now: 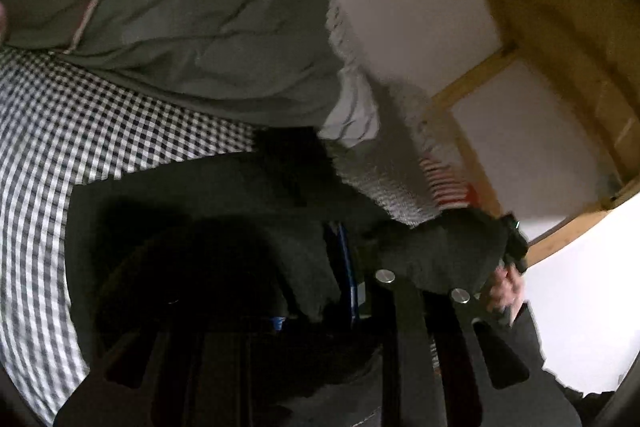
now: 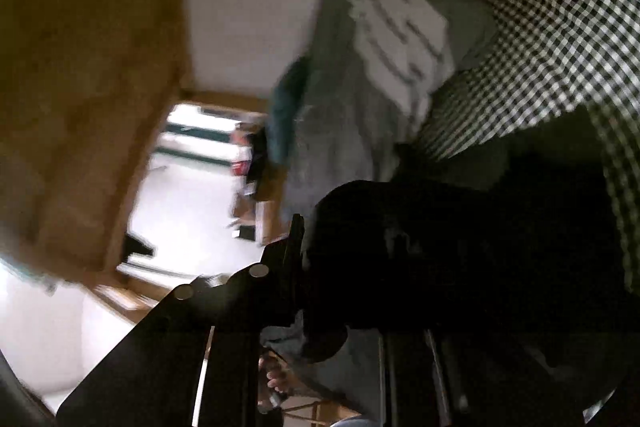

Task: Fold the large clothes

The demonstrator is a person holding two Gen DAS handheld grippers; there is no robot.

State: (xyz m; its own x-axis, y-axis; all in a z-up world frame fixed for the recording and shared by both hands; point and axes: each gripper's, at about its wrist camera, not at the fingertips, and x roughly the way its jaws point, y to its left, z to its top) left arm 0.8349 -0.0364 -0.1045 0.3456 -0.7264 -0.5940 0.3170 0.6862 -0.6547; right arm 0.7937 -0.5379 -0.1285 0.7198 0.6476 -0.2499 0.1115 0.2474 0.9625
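A large dark garment [image 1: 240, 211] fills the lower part of the left wrist view and drapes over my left gripper [image 1: 344, 267], which is shut on its edge. The same dark garment [image 2: 460, 247] covers my right gripper [image 2: 316, 251] in the right wrist view, and that gripper is shut on it too. Both views are tilted and blurred by motion. The garment hangs above a bed with a black-and-white checked sheet [image 1: 60, 131], which also shows in the right wrist view [image 2: 552, 39]. The other hand [image 1: 506, 287] shows at the garment's far corner.
A grey-green duvet [image 1: 192, 27] lies on the bed with a pile of striped and knitted clothes [image 1: 384, 163] beside it. White walls with wooden beams [image 1: 560, 27] rise behind. In the right wrist view a wooden panel [image 2: 88, 67] and a bright doorway [image 2: 192, 167] show.
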